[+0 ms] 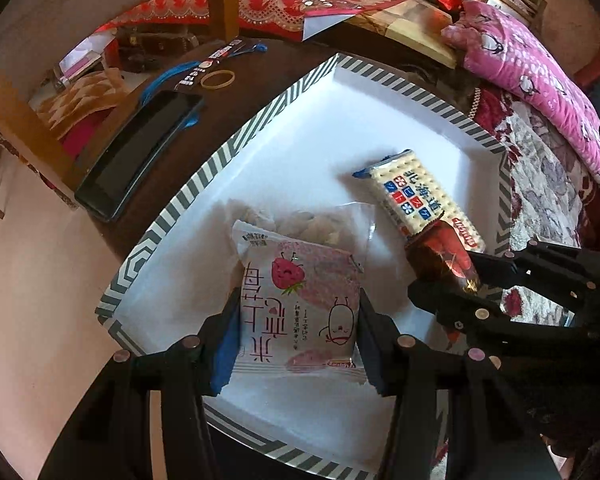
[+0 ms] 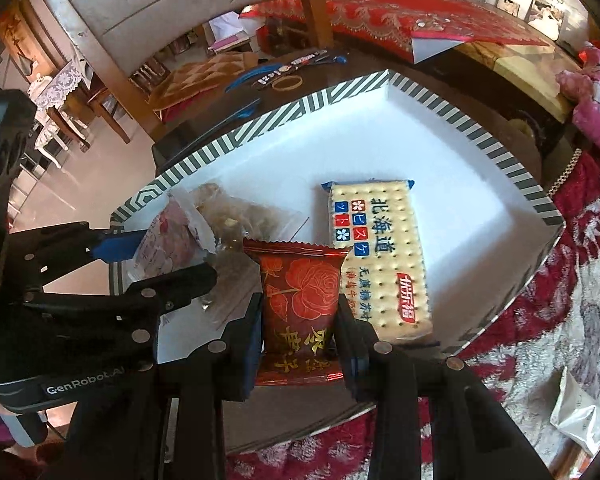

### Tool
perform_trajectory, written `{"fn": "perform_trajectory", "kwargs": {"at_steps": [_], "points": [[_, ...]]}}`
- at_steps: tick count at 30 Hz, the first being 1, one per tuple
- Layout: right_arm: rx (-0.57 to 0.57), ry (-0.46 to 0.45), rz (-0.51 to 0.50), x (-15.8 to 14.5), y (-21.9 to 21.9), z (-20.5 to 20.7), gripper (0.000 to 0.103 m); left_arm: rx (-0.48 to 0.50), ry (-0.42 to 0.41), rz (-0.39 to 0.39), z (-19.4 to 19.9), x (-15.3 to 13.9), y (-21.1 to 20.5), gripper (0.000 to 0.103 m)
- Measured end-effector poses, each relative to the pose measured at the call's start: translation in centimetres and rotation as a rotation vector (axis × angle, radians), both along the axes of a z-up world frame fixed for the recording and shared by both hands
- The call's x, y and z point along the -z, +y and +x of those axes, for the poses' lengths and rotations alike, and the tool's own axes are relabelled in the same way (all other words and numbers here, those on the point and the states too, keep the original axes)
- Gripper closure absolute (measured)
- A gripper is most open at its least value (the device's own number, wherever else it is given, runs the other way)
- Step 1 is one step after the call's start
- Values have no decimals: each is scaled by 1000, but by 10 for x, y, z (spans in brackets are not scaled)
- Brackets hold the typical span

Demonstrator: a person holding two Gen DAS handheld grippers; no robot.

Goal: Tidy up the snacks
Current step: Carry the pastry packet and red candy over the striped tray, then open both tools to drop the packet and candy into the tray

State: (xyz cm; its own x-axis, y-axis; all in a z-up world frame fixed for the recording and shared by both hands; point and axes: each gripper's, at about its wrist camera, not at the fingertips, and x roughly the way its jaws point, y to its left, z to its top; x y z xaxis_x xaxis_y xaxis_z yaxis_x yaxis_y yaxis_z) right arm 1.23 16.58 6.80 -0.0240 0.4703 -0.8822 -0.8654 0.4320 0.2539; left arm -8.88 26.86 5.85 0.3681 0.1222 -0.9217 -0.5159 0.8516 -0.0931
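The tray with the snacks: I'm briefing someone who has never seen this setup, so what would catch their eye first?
Probably the white tray with its striped rim, filling the middle of both views. Next, the two gripped packets: the left gripper clamps a pink strawberry packet, the right gripper a dark red rose-print packet. Beside that lies a cream cracker pack, flat in the tray.

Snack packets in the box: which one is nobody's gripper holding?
The cracker packet, lying flat and free; the strawberry packet and red rose packet are each clamped.
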Motion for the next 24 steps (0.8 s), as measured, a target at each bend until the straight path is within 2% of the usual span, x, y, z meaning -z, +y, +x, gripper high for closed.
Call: {"fn": "perform_trajectory", "kwargs": {"at_steps": [8,19,24], "points": [[9,12,13,0,0,2,66,-25,17,9,1,2,3,50],[59,19,81,-22,-21,-2,49,-42,12,30,-1,-6,-4,25],[91,0,108,-35,-40,-4,43,-26,-7,51,1,-15,-16,24]]}}
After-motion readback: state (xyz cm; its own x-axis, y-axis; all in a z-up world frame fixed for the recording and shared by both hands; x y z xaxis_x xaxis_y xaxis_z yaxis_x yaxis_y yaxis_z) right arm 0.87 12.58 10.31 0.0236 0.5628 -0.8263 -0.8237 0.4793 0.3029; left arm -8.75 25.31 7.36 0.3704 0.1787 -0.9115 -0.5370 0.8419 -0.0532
